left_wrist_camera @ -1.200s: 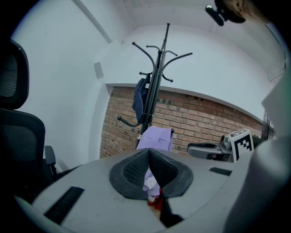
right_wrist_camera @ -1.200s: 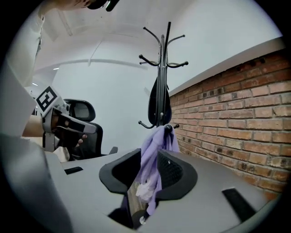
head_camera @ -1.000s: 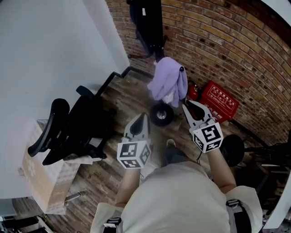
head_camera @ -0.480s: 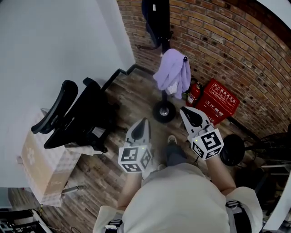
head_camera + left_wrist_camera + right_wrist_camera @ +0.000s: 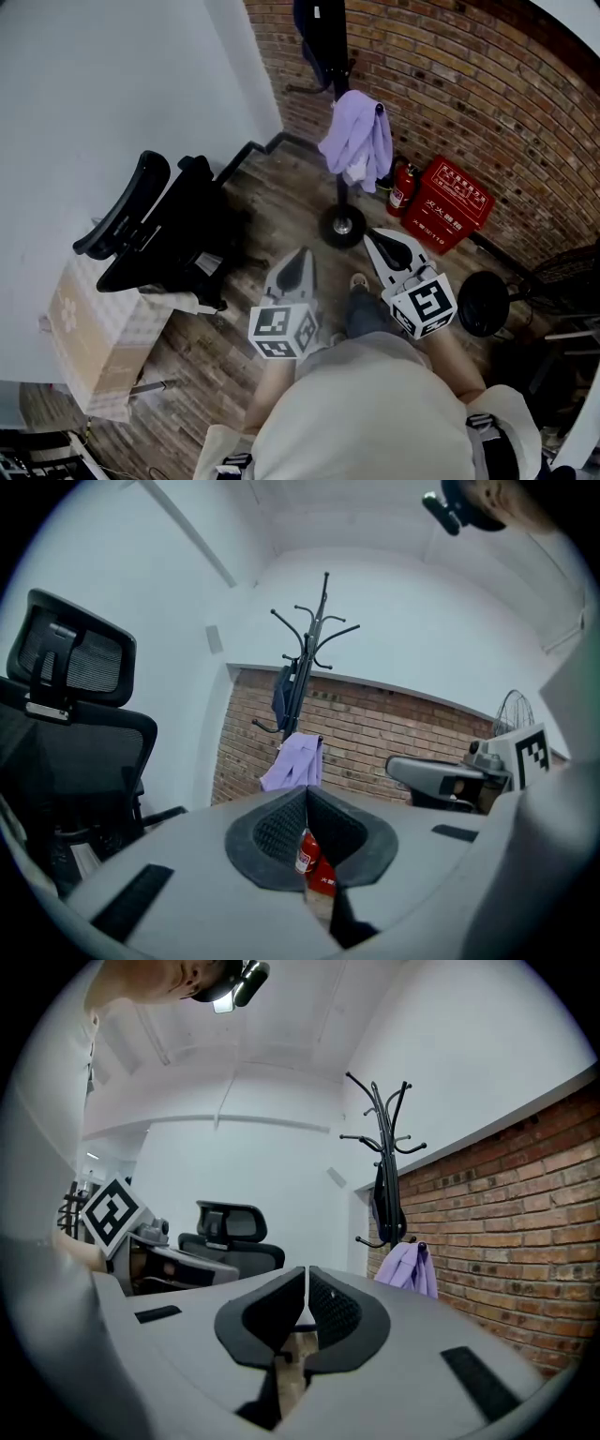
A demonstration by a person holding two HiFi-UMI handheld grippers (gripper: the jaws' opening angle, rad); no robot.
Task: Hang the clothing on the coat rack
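A lilac garment (image 5: 356,141) hangs from a low hook of the black coat rack (image 5: 340,192), which stands on a round base by the brick wall. A dark garment (image 5: 314,37) hangs higher on the same rack. Both grippers hover over the wooden floor, short of the rack and apart from the clothing. The left gripper (image 5: 302,255) is shut and holds nothing. The right gripper (image 5: 375,236) has its jaws closing, almost together, with nothing between them. The lilac garment (image 5: 292,761) appears ahead in the left gripper view, and the same garment (image 5: 408,1267) to the right in the right gripper view.
A black office chair (image 5: 159,234) stands at the left by the white wall, with a cardboard box (image 5: 84,337) behind it. A red fire-equipment box (image 5: 450,208) and an extinguisher (image 5: 401,187) sit against the bricks. A black round stand base (image 5: 483,305) is at the right.
The right gripper's jaws have come together from clearly apart. The view has drawn back, so the rack and lilac garment sit farther from both grippers.
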